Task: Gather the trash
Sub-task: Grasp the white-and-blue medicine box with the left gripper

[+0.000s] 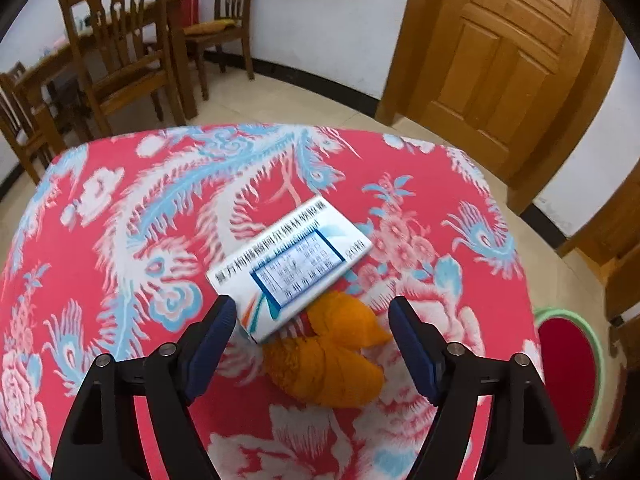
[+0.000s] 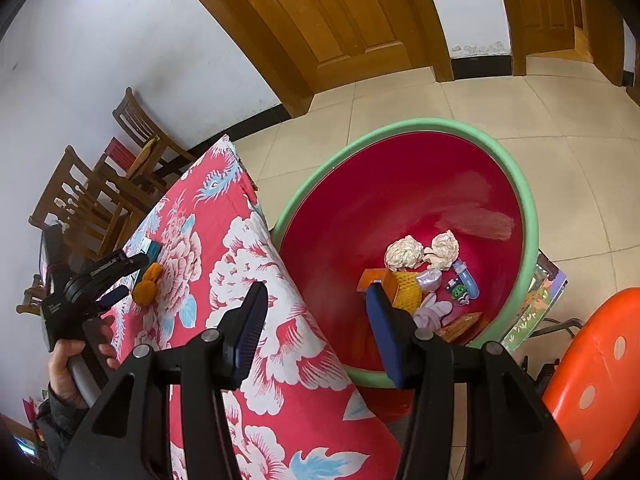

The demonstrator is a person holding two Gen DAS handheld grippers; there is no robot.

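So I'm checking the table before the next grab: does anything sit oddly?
Yes. The white medicine box lies askew, one end propped on the orange crumpled wrapper rather than flat on the tablecloth. The open left gripper is around them.

One box, one orange peel.
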